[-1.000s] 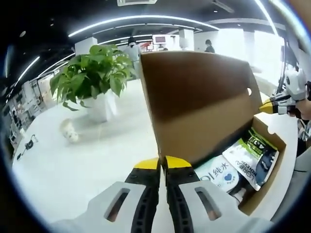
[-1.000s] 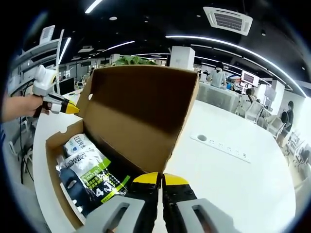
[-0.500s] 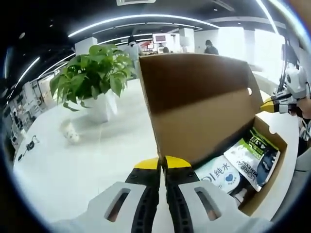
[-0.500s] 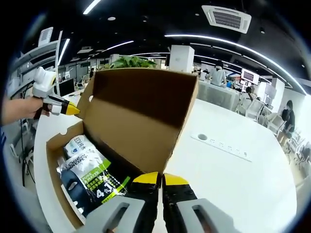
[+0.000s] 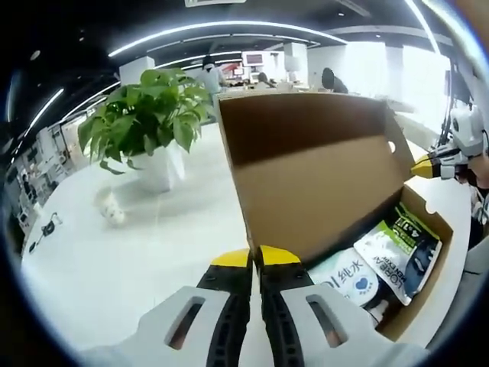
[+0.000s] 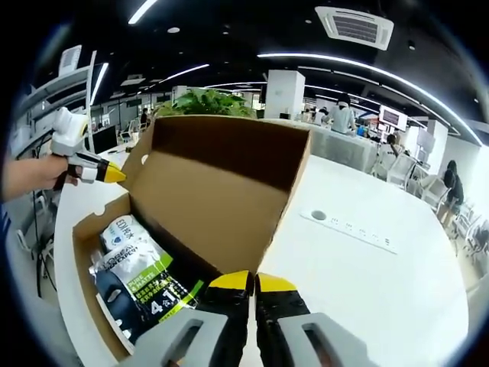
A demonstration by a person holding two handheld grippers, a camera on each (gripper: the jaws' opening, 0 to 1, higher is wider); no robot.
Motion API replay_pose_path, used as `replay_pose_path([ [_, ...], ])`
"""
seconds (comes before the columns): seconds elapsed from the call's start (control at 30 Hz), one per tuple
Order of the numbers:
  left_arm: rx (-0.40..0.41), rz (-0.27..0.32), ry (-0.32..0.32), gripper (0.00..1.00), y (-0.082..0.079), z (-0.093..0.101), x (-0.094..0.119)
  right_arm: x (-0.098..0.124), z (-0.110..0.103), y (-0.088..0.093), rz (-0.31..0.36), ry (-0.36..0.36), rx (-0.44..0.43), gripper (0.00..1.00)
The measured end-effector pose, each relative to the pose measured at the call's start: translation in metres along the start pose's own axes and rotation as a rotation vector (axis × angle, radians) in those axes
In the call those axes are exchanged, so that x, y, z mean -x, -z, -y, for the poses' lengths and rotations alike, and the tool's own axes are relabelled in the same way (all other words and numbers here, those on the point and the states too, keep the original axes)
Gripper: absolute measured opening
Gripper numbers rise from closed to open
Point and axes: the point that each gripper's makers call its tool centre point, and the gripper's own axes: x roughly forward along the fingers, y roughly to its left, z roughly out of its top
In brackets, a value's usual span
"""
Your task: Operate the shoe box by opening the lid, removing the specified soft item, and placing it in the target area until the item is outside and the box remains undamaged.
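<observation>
The brown cardboard shoe box (image 5: 416, 294) (image 6: 84, 252) lies on a white table with its lid (image 5: 313, 176) (image 6: 221, 183) raised and leaning back. Inside lie soft packs: a white one with a blue heart (image 5: 348, 279) (image 6: 121, 229) and a green, white and dark one (image 5: 397, 248) (image 6: 145, 287). My left gripper (image 5: 256, 256) is shut on the lid's near end, and it also appears as a yellow-tipped gripper (image 6: 95, 170) at the lid's left corner. My right gripper (image 6: 254, 281) (image 5: 435, 162) is shut on the lid's other end.
A potted green plant (image 5: 149, 122) in a white pot stands on the table (image 5: 137, 252) beyond the box, with a small pale object (image 5: 109, 208) beside it. A recessed socket strip (image 6: 351, 228) lies in the tabletop (image 6: 359, 298) right of the box. People stand far back.
The lid has tipped further back: its top edge sits lower in both views. The grippers stay on its two ends. The packs inside have not moved.
</observation>
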Motion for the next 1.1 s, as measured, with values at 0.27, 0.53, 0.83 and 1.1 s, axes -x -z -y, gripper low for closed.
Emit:
replay_pose_path([
  [0.27,0.003,-0.006,0.001,0.01,-0.001,0.000,-0.002,-0.001,0.001,-0.001,-0.001,-0.001,-0.014,0.00],
  [0.53,0.014,-0.013,0.002,0.01,-0.002,-0.001,-0.005,-0.004,0.003,-0.002,-0.005,-0.003,-0.021,0.00],
  [0.83,0.014,-0.018,0.002,0.01,-0.003,-0.003,-0.009,-0.008,0.006,-0.003,-0.009,-0.006,-0.036,0.00],
  [1.1,0.009,-0.025,0.002,0.01,-0.004,-0.004,-0.012,-0.011,0.007,-0.004,-0.017,-0.009,-0.064,0.00],
])
